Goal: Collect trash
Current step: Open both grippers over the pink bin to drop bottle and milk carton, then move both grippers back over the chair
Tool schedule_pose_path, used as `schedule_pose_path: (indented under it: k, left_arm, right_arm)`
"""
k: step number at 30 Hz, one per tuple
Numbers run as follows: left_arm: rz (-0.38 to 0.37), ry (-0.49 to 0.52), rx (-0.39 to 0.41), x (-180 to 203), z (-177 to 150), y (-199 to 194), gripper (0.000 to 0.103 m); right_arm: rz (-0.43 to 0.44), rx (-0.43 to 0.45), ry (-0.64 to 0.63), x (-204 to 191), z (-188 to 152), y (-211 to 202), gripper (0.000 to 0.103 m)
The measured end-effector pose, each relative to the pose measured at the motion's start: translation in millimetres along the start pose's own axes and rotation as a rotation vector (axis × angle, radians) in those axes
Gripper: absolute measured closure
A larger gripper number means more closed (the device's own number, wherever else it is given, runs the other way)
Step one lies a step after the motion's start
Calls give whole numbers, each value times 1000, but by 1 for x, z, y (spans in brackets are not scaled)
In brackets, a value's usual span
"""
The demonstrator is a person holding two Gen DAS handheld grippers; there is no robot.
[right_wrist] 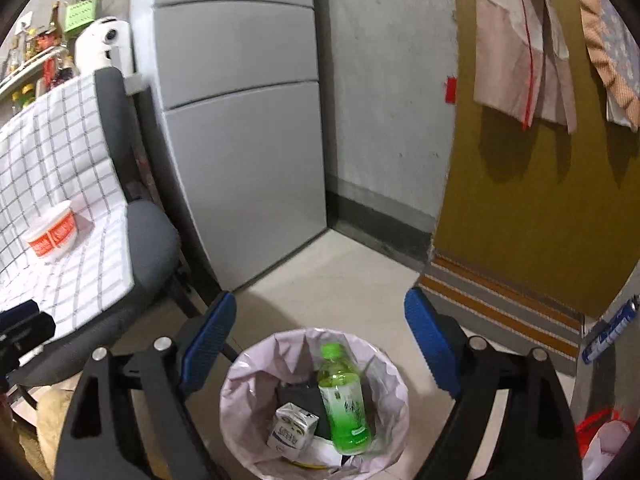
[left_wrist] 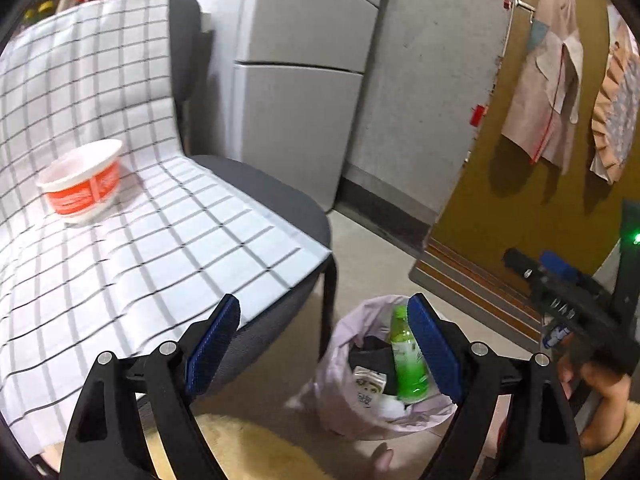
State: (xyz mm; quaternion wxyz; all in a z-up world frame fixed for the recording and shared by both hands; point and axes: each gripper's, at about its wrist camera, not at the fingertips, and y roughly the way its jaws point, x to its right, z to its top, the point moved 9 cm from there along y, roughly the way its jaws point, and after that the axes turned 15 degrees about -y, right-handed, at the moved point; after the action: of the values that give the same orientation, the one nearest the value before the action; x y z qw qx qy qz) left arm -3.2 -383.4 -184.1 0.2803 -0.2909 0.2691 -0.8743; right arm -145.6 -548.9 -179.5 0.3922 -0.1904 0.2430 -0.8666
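A bin lined with a pale pink bag [right_wrist: 384, 384] stands on the floor below my right gripper [right_wrist: 320, 340], which is open with nothing between its blue pads. Inside lie a green bottle [right_wrist: 344, 400] and a small white carton [right_wrist: 290, 426]. In the left wrist view the same bin [left_wrist: 344, 360] and green bottle [left_wrist: 406, 364] show past my open, empty left gripper [left_wrist: 324, 340]. An orange and white bowl [left_wrist: 82, 182] sits on the chequered cloth over the chair seat; it also appears as the bowl [right_wrist: 52, 232] at the left of the right wrist view.
A grey chair [left_wrist: 276, 196] draped with a chequered cloth [left_wrist: 120, 260] stands left of the bin. A grey cabinet [right_wrist: 240, 120] and concrete wall are behind. A yellow door [right_wrist: 532, 220] with hanging clothes is at the right. A red bag [right_wrist: 600, 428] lies at the lower right.
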Motion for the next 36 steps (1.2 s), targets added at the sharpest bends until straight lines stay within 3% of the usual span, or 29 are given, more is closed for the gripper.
schedule_pose_path:
  k: [5, 15, 18, 23, 30, 36]
  left_arm:
    - [77, 0, 45, -26, 0, -32, 18]
    - [296, -145, 141, -133, -9, -112, 18]
    - [376, -224, 174, -178, -11, -139, 18]
    - [489, -341, 213, -243, -10, -173, 18]
    - [571, -420, 251, -296, 6, -193, 18]
    - [615, -451, 223, -318, 14, -187, 18]
  right_arm:
    - [77, 54, -38, -29, 23, -25, 19]
    - [407, 18, -202, -173, 44, -37, 24]
    - [459, 9, -254, -211, 48, -38, 32]
    - [514, -6, -319, -262, 61, -29, 81]
    - [557, 19, -387, -327, 95, -17, 83]
    - [602, 29, -411, -360, 103, -20, 83]
